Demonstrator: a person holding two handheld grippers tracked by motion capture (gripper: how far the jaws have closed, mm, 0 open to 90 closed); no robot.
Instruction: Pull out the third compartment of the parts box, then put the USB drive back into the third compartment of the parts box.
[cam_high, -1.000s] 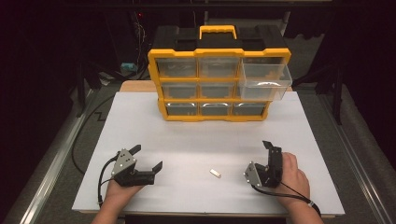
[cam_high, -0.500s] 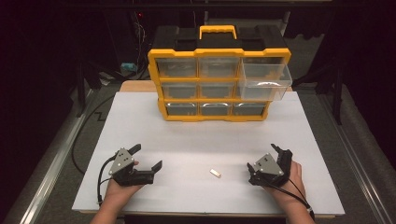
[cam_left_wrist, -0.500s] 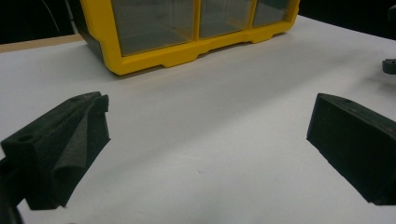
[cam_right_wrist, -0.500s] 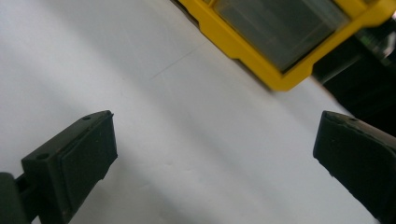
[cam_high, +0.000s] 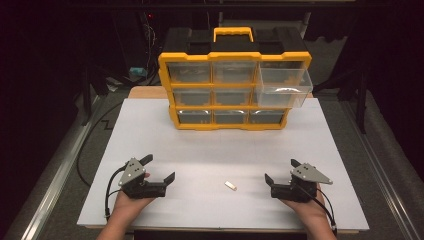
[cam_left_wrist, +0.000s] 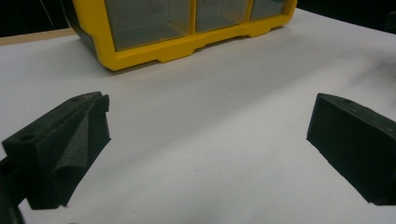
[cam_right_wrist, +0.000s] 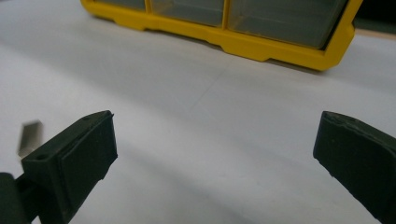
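A yellow organizer with clear drawers stands at the back of the white table; its top right drawer is pulled out. A small pale piece lies on the table near the front, between the two hands. My left gripper rests open at the front left, jaws empty. My right gripper rests open at the front right, just right of the piece. In the left gripper view the gripper faces the organizer's base. In the right gripper view the gripper has the piece beside its left jaw.
A black cable runs along the table's left side. Metal rails flank the table on both sides. Dark equipment stands behind the organizer. White tabletop stretches between the grippers and the organizer.
My right gripper has rolled over from standing on edge to lying level, its grey plate now on top and its jaws spread wide. The left gripper has stayed put.
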